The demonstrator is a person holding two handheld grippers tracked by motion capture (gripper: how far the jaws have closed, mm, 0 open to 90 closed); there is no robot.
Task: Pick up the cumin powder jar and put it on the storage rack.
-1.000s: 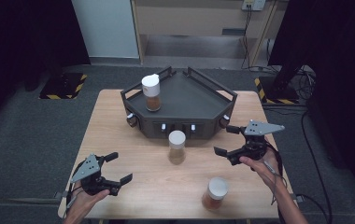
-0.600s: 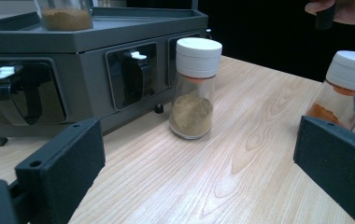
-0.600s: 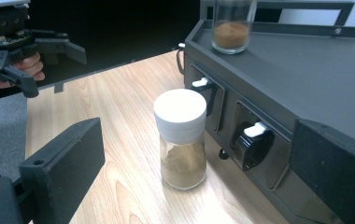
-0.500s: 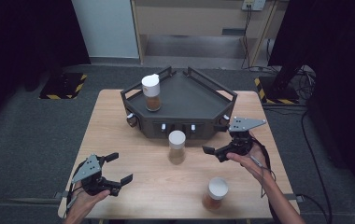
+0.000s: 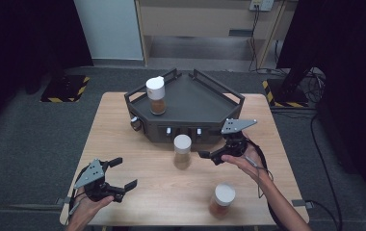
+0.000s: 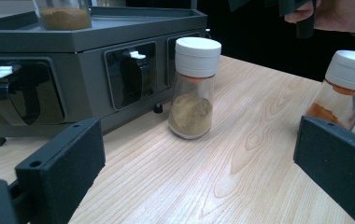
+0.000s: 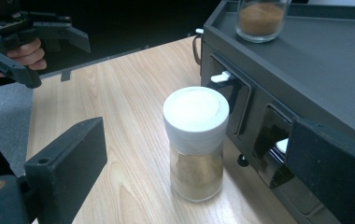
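Note:
Three white-capped glass spice jars are in view. One with brown powder [image 5: 155, 95] stands on the dark grey rack [image 5: 205, 98]. A tan-powder jar [image 5: 182, 150] stands on the table in front of the rack. An orange-powder jar [image 5: 222, 199] is near the front right edge. My right gripper [image 5: 209, 158] is open, just right of the tan jar [image 7: 196, 144], and its jaws frame the jar without touching it. My left gripper [image 5: 123, 173] is open and empty at the front left, facing the tan jar [image 6: 195, 88] and the orange jar [image 6: 348, 88].
The rack [image 6: 73, 70] has white-levered slots along its front and raised rails around its top. It fills the back middle of the wooden table [image 5: 123, 130]. Dark floor and cables surround the table.
My right gripper has moved left and slightly forward, closing in on the tan jar. The left gripper has stayed nearly still.

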